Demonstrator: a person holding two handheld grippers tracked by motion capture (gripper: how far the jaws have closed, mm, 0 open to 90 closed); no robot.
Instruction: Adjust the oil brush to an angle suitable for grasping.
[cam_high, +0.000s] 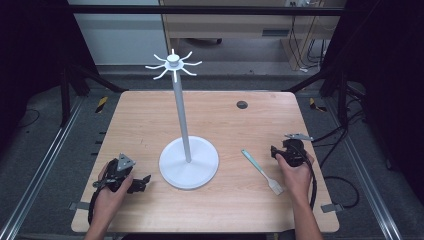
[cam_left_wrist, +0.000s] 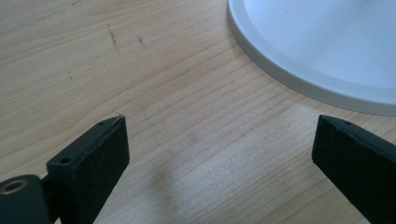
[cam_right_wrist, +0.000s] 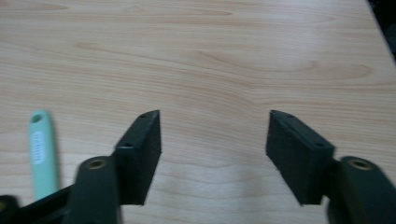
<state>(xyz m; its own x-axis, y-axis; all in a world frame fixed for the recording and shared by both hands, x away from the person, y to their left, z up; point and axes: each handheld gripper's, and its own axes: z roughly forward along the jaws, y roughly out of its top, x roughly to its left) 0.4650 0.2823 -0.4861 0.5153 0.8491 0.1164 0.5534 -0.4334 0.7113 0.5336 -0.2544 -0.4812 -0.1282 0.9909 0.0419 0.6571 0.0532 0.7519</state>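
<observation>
1. A spatula (cam_high: 262, 172) is seen lying flat on the table (cam_high: 150, 115), near the right edge and toward the near side, between the stand (cam_high: 188, 161) and the right gripper (cam_high: 278, 154). Its mint handle points away toward the far side; its pale blade lies nearest the person.
2. The right gripper is held just right of the handle, with its jaws set wide apart and nothing between them. In the right gripper view the handle end (cam_right_wrist: 41, 149) is seen to the left of the jaws, outside the gap.
3. The left gripper (cam_high: 141, 182) is rested near the near-left corner, jaws likewise spread and empty, with the stand's base rim (cam_left_wrist: 299, 79) just beyond them.
4. The spatula is judged light and slim; the handle looks stiff and smooth, so slipping under a weak pinch may be expected. The blade is probably softer and would flex.
5. A hold across the handle's mid-length is advised, since little height is offered above the wood.
</observation>
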